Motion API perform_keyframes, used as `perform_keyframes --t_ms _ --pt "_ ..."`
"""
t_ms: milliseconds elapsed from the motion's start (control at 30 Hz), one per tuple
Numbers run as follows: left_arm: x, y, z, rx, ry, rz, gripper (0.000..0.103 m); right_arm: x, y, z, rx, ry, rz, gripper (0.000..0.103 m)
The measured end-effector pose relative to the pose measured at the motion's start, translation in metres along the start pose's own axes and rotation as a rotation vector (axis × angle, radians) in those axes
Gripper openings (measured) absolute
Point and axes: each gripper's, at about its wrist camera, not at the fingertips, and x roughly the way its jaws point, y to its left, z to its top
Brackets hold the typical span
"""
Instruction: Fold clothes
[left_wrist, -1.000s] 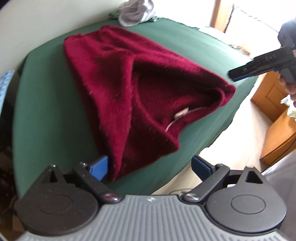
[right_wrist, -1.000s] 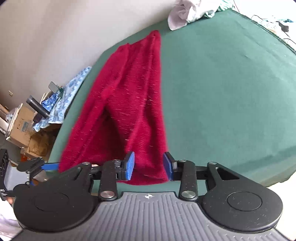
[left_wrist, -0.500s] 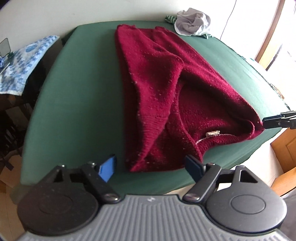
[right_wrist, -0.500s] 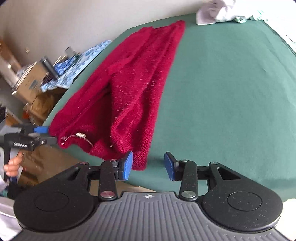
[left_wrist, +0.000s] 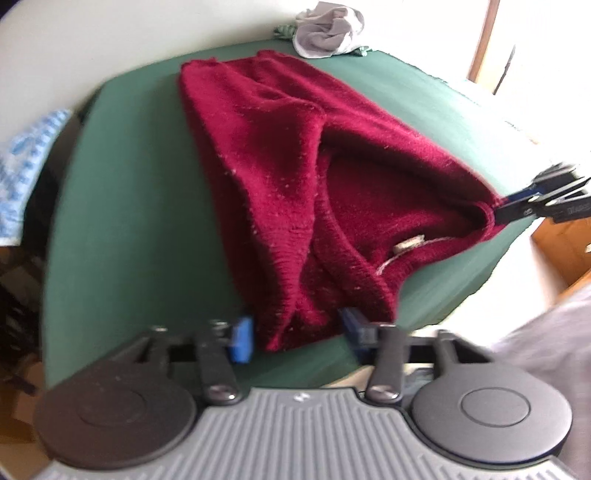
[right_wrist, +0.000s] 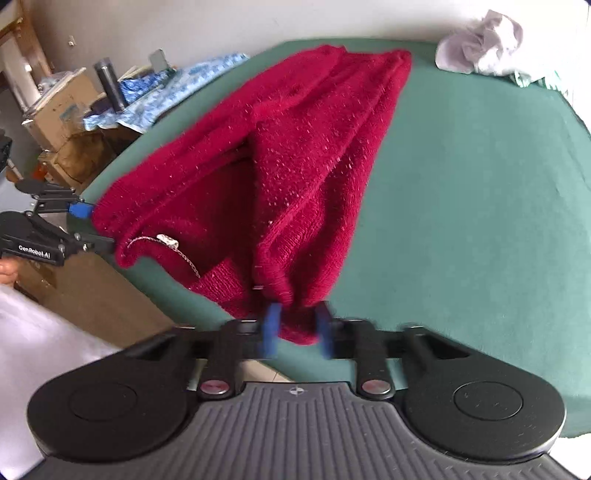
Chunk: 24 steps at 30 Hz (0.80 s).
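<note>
Crimson knit sweater (left_wrist: 295, 177) lies folded lengthwise on the green bench (left_wrist: 129, 206). Through our left wrist camera, our left tongs (left_wrist: 295, 341) stand open around its near corner, while our right tongs (left_wrist: 517, 206) pinch the far corner. Through our right wrist camera, those right tongs (right_wrist: 297, 328) squeeze a bunched sweater corner (right_wrist: 295, 321); grey laundry (right_wrist: 480, 44) sits behind.

**Room and Surroundings**

A green-covered table (right_wrist: 480, 192) stands against a plain pale wall (right_wrist: 192, 26). Beyond its left edge, cardboard boxes (right_wrist: 62, 122) are stacked under a blue patterned cloth (right_wrist: 159, 92), with a dark cylindrical bottle (right_wrist: 110, 88) upright among them. Wooden furniture (left_wrist: 557, 254) sits past the right edge. Bright daylight enters beside a wooden frame (left_wrist: 480, 40) at the far right corner.
</note>
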Motion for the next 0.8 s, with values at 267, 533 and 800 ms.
perform_keyframes --t_ms 267,533,800 --pt "-0.018 0.033 0.025 -0.015 0.022 -0.124 0.015 -0.019 -0.026 0.023 0.33 -0.011 0.157 0.015" --pt "-0.047 0.071 0.09 -0.061 -0.057 -0.131 0.013 -0.033 -0.054 0.06 0.572 -0.141 0.303 0.015" --pt "-0.017 0.101 0.142 -0.085 -0.066 -0.035 0.009 0.008 -0.099 0.1 0.702 -0.176 0.302 0.015"
